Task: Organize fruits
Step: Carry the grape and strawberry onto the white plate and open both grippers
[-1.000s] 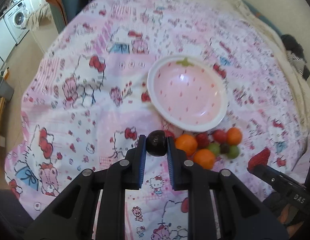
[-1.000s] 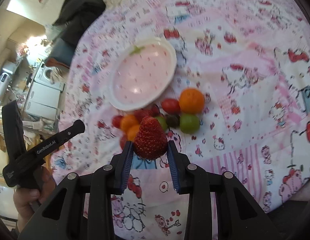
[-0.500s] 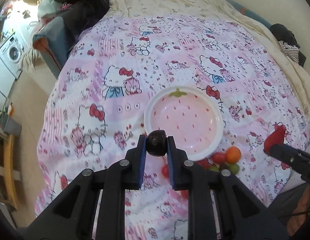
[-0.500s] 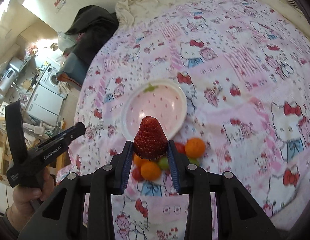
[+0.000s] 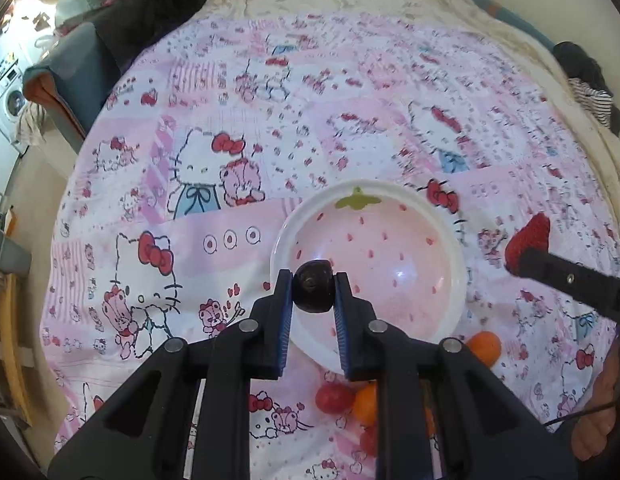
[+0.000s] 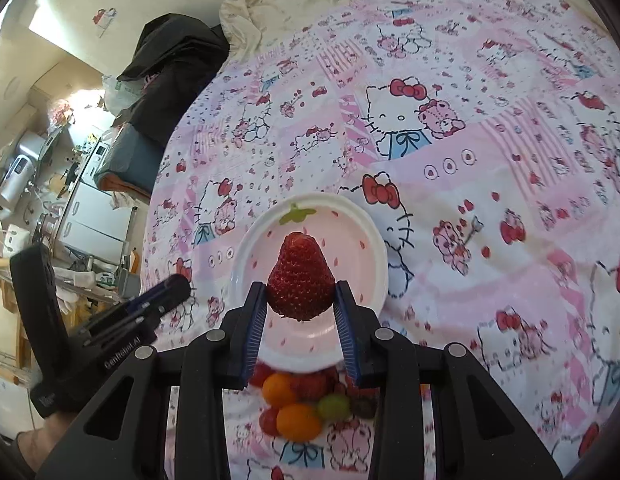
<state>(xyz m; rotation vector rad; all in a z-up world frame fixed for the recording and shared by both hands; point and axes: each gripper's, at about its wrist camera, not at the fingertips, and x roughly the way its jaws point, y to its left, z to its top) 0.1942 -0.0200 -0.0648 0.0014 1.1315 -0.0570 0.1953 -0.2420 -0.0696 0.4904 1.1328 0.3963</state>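
Observation:
My left gripper (image 5: pixel 313 286) is shut on a dark round grape (image 5: pixel 313 287), held above the near left rim of the pink strawberry-print plate (image 5: pixel 450 240). My right gripper (image 6: pixel 301 295) is shut on a red strawberry (image 6: pixel 301 286), held above the same plate (image 6: pixel 374 240). That strawberry also shows at the right in the left wrist view (image 5: pixel 528 242). The plate holds no fruit. A heap of small fruits lies just in front of the plate: oranges, cherry tomatoes and green grapes (image 6: pixel 301 404), partly hidden by the fingers (image 5: pixel 338 396).
The plate and fruits lie on a pink Hello Kitty blanket (image 5: pixel 189 220) over a bed. Dark clothes (image 6: pixel 169 64) lie at its far left edge. A washing machine (image 5: pixel 9 100) and shelves stand beyond.
Both grippers have risen and moved forward from the fruit heap to over the plate, each keeping its fruit.

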